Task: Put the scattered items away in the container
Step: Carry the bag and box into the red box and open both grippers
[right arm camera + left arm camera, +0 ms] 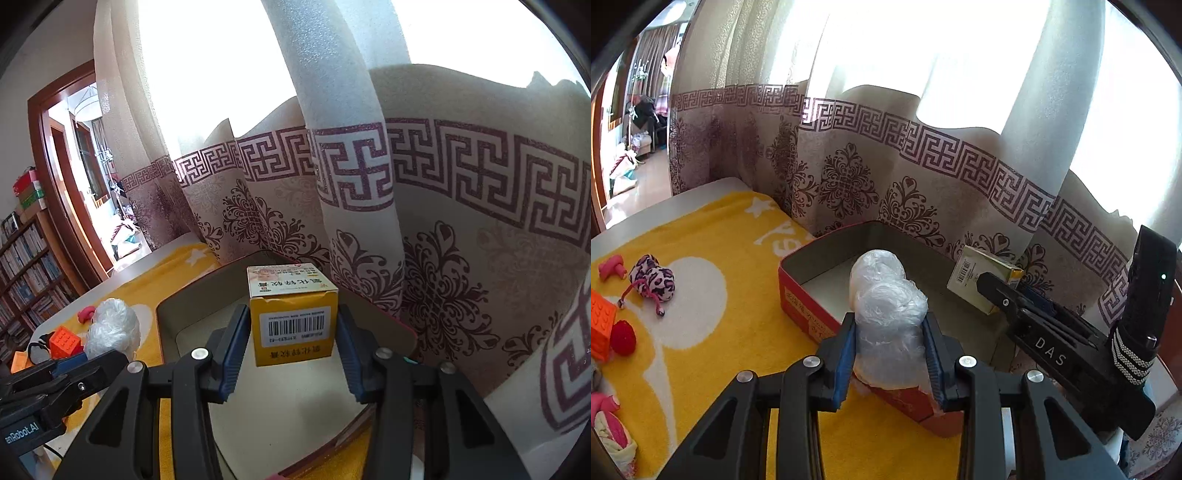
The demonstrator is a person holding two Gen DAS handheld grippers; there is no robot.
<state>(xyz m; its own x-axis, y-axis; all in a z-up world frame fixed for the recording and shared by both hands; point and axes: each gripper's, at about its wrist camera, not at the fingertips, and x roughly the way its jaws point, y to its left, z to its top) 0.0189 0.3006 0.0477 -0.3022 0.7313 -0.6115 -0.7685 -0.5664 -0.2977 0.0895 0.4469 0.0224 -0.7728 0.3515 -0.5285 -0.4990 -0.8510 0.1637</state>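
Left gripper [889, 354] fingers clench a crinkled clear plastic-wrap bundle [886, 314] above the red cardboard box's [809, 314] near rim, right gripper [291, 354] fingers clamp a yellow carton [293, 325] over its interior; premature release risks the bundle tumbling outside.

This is a room in a private home, probably a living room or a bedroom. A long patterned curtain [424, 206] with a dark red key border hangs in front of a bright window and reaches down to the bench [646, 218]. The bench is covered by a yellow towel [731, 325] with white stars, and soft toys [652, 277] and an orange toy brick [602, 317] lie on it. At the left, a bookshelf [26, 280] full of books stands against the wall, with coloured boxes [29, 190] on top of it. Beside it, a wooden door frame [46, 177] opens to another room, where clothes and bags lie about.
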